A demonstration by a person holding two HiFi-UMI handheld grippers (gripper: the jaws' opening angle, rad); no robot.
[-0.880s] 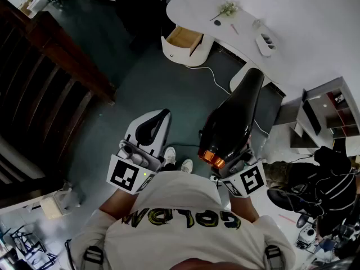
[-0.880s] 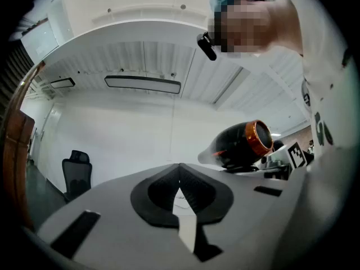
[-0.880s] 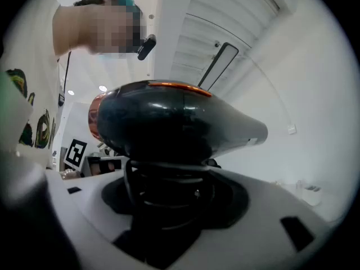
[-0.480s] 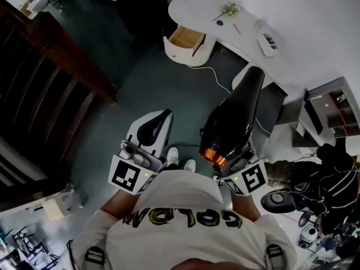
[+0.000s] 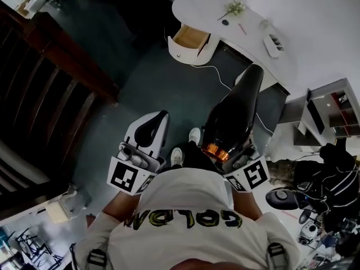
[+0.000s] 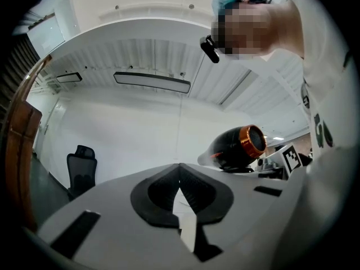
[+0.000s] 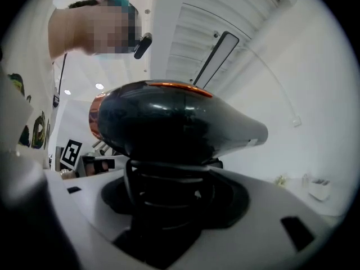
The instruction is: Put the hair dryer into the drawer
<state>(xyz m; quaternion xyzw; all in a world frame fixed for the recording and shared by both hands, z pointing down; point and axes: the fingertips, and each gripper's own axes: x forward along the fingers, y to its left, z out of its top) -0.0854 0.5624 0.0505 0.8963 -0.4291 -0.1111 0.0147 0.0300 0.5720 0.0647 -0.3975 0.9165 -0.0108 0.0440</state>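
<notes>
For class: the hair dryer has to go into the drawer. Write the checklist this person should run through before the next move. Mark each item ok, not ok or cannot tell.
1. Hair dryer secured: ok. Its handle sits clamped between the jaws of the right hand-held gripper.
2. Drawer open: ok. It stands pulled out of the white desk.
3. Room inside the drawer: cannot tell. It is too small in the head view.
4. Left hand-held gripper free to help: ok. Its jaws are together with nothing between them.
5. Walking path: not ok. A white cable lies on the floor before the desk.
6. Drawer within reach: not ok. It is across the floor.
</notes>
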